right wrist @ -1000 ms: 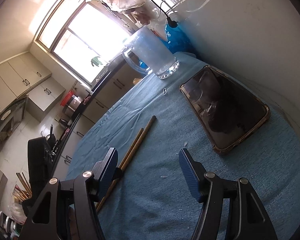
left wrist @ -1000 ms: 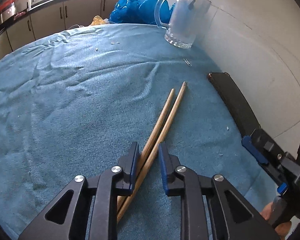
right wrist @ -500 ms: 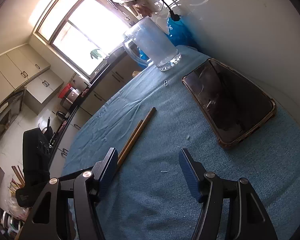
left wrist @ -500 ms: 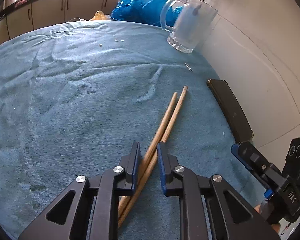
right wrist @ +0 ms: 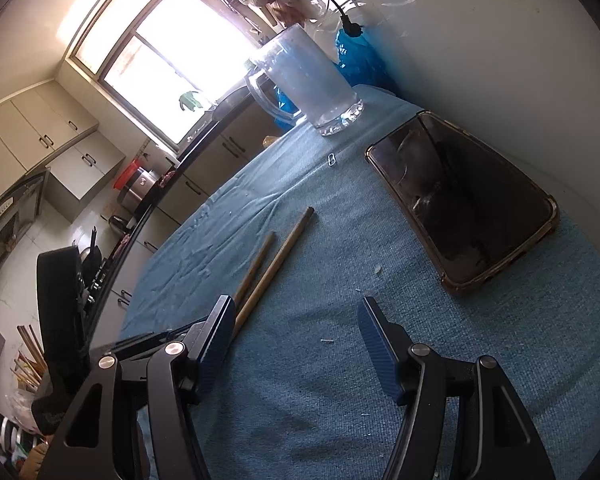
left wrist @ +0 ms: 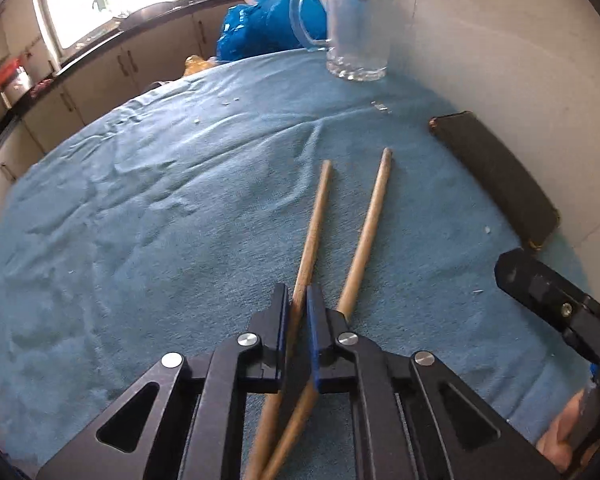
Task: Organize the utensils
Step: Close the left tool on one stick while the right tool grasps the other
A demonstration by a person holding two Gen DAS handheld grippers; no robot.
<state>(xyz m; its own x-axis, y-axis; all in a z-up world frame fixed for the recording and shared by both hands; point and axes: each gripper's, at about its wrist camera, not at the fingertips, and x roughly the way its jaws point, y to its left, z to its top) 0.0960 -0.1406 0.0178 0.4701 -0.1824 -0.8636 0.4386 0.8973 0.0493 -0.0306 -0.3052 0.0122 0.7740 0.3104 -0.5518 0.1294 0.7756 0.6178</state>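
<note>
We have two chopsticks on the blue cloth of the table (left wrist: pixel 140 208). The left chopstick (left wrist: pixel 314 220) sits pinched between the jaws of the left hand-held gripper (left wrist: pixel 298 320), which have just been closing; the right chopstick (left wrist: pixel 366 228) passes outside the jaw, apparently crossing the first beneath the hand-held gripper. If we lift now, we likely leave it behind or flick it toward the phone (left wrist: pixel 496 176). The right hand-held gripper (right wrist: pixel 296 344) hangs open, holding nothing. The glass mug (left wrist: pixel 358 28) stands well beyond.

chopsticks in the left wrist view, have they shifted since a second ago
Yes. The chopsticks were tip to tip; now their far tips splay apart, the right one nearer the phone.
</note>
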